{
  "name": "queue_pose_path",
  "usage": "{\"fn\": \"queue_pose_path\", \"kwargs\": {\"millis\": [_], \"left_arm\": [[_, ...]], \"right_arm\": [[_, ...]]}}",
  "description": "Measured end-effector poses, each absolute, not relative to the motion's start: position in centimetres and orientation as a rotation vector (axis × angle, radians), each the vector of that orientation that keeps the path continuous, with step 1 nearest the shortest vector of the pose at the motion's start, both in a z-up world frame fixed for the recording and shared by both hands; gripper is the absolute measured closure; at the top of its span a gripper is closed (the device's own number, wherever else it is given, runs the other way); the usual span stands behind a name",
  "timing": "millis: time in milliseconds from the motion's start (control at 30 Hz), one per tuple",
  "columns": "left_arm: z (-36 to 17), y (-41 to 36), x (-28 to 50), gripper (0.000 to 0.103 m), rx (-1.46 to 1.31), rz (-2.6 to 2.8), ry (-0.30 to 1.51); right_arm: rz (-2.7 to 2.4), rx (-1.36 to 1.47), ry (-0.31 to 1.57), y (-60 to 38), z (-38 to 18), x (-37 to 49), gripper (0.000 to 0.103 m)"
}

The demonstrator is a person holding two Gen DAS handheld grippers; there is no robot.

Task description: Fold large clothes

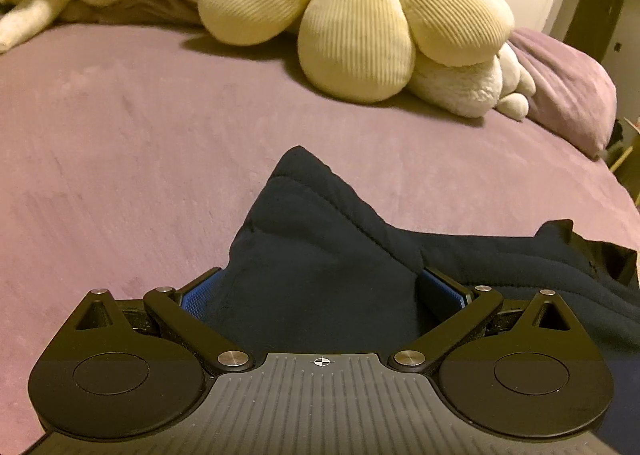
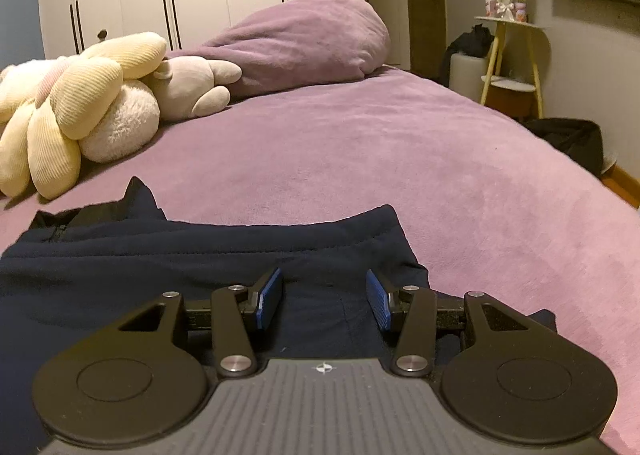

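Dark navy fleece garment (image 2: 168,255): spread on the purple plush bedspread (image 2: 400,159). Left claw (image 1: 320,291): jaws wide, a raised bunch of the garment filling the gap; grip uncertain. Right claw (image 2: 324,299): half open over the garment's edge, pads clear of fabric.

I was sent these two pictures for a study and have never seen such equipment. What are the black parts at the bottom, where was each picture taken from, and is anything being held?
A person holds a two-finger gripper in each hand, each carrying a wide-angle camera that looks along its fingers. The black parts are the grippers themselves. One picture comes from the left gripper, the other from the right gripper. Both look across a bed with a purple cover, where a dark blue garment lies. Behind it sit a flower-shaped cushion and plush toys. A bunch of the garment fills the left gripper's wide jaws; whether they pinch it is unclear. The right gripper is open above the cloth, holding nothing.
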State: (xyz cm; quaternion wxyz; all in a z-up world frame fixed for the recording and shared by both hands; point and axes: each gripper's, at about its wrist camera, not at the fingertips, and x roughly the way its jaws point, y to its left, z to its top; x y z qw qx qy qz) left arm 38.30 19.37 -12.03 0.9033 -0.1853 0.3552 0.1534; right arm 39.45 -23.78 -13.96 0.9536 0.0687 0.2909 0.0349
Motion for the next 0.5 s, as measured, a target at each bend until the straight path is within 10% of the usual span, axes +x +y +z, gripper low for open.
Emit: {"fn": "queue_pose_path", "kwargs": {"millis": [500], "left_arm": [[-8.3, 23.7, 21.7, 0.0, -0.468, 0.175, 0.829]], "right_arm": [[0.025, 0.161, 0.442, -22.6, -8.9, 28.4, 0.057]]}}
